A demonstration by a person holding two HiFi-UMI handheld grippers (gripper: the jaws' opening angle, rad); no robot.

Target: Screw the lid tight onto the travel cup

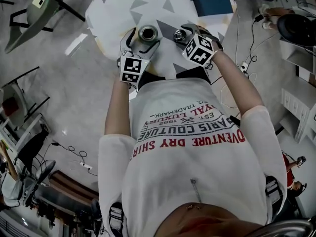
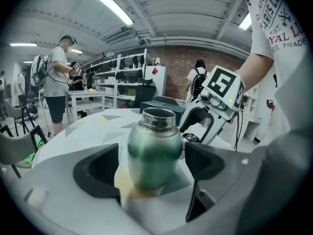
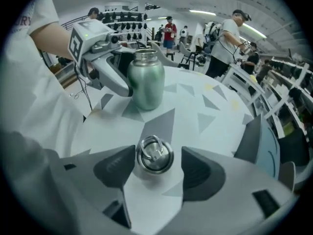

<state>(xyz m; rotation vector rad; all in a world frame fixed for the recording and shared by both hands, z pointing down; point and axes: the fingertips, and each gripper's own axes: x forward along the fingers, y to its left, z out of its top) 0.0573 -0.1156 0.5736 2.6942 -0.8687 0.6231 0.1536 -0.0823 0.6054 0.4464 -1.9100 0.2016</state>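
Two slips look likely from here. Nearest, the right tool (image 3: pixel 157 169) stands open over the lid (image 3: pixel 154 154). The lid lies flat on the bench (image 3: pixel 205 106) between the jaws, with neither pad plainly pressing on it. It is low and smooth with a loose ring on top, so a close set too high may catch the ring alone or skid the lid away. Farther, at 11 o'clock from the lid, the cup (image 2: pixel 154 146) stands upright and uncapped between the wide-open jaws of the left tool (image 2: pixel 152 161), clear of both pads. An off-centre close on its round, slick wall could tip it, and a loose hold would let it spin while the lid is turned. Count: two tools, one cup, one lid, one bench.
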